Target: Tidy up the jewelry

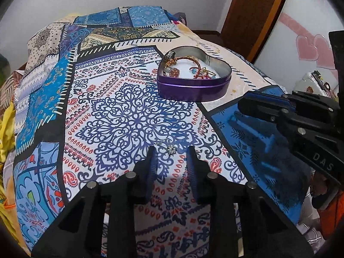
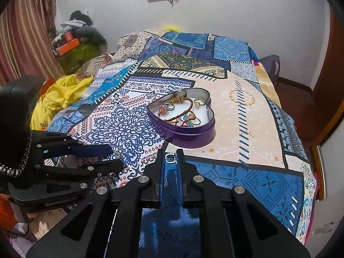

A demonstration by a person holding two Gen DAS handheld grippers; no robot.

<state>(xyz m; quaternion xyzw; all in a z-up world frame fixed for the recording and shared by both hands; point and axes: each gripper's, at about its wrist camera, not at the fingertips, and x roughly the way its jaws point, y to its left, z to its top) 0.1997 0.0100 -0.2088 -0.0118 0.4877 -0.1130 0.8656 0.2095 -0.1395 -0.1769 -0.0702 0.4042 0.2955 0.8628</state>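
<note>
Left hand-held gripper (image 1: 171, 157), released, straddles silver brooch (image 1: 169, 148) at 12 o'clock.
Right hand-held gripper (image 2: 171, 158) clenches small ring (image 2: 170, 158); heart tin (image 2: 182, 136) just beyond at 12 o'clock.

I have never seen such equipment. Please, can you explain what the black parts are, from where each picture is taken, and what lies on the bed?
The black parts are two hand-held grippers; a person holds one in each hand. Each carries a camera looking forward along its two fingers, so each picture shows its own fingers at the bottom.

In the left view, the left gripper is open around a small silver sparkly jewel lying on the patterned blue patchwork bedspread.

In the right view, the right gripper is shut on a small silver ring.

Further back stands an open purple heart-shaped metal tin, with rings and red cord bracelets inside.
</note>
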